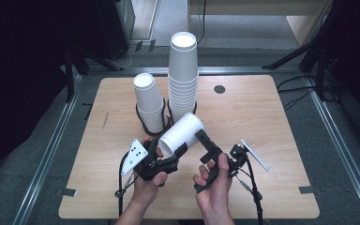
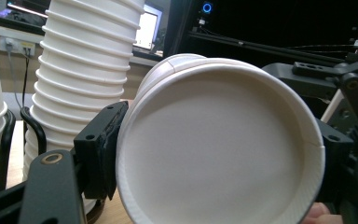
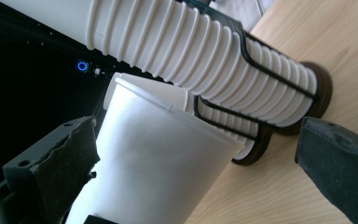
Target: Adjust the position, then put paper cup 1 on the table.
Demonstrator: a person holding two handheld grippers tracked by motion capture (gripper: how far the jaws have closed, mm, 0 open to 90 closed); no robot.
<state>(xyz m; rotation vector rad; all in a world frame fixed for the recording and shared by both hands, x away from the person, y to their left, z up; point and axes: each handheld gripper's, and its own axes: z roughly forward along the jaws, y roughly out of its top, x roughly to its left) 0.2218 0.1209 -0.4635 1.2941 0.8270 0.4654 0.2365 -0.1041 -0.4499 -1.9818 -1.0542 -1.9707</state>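
Observation:
A single white paper cup [image 1: 182, 133] lies tilted above the table's middle, mouth toward me. My left gripper [image 1: 171, 152] is shut on it; in the left gripper view the cup [image 2: 214, 149] has a black jaw pressed on each side of its rim. My right gripper [image 1: 206, 147] sits just right of the cup, open. In the right gripper view its jaws stand wide apart, with the cup [image 3: 154, 158] close to the left one. Behind stand a tall cup stack [image 1: 183, 79] and a shorter stack [image 1: 149, 103], each in a black wire holder.
The wooden table [image 1: 262, 122] has a round black grommet [image 1: 219, 89] at the back right. Metal rails [image 1: 51, 150] frame the table, and dark stand legs [image 1: 293, 56] and cables lie on the floor beyond. Bare wood stretches to left and right of the stacks.

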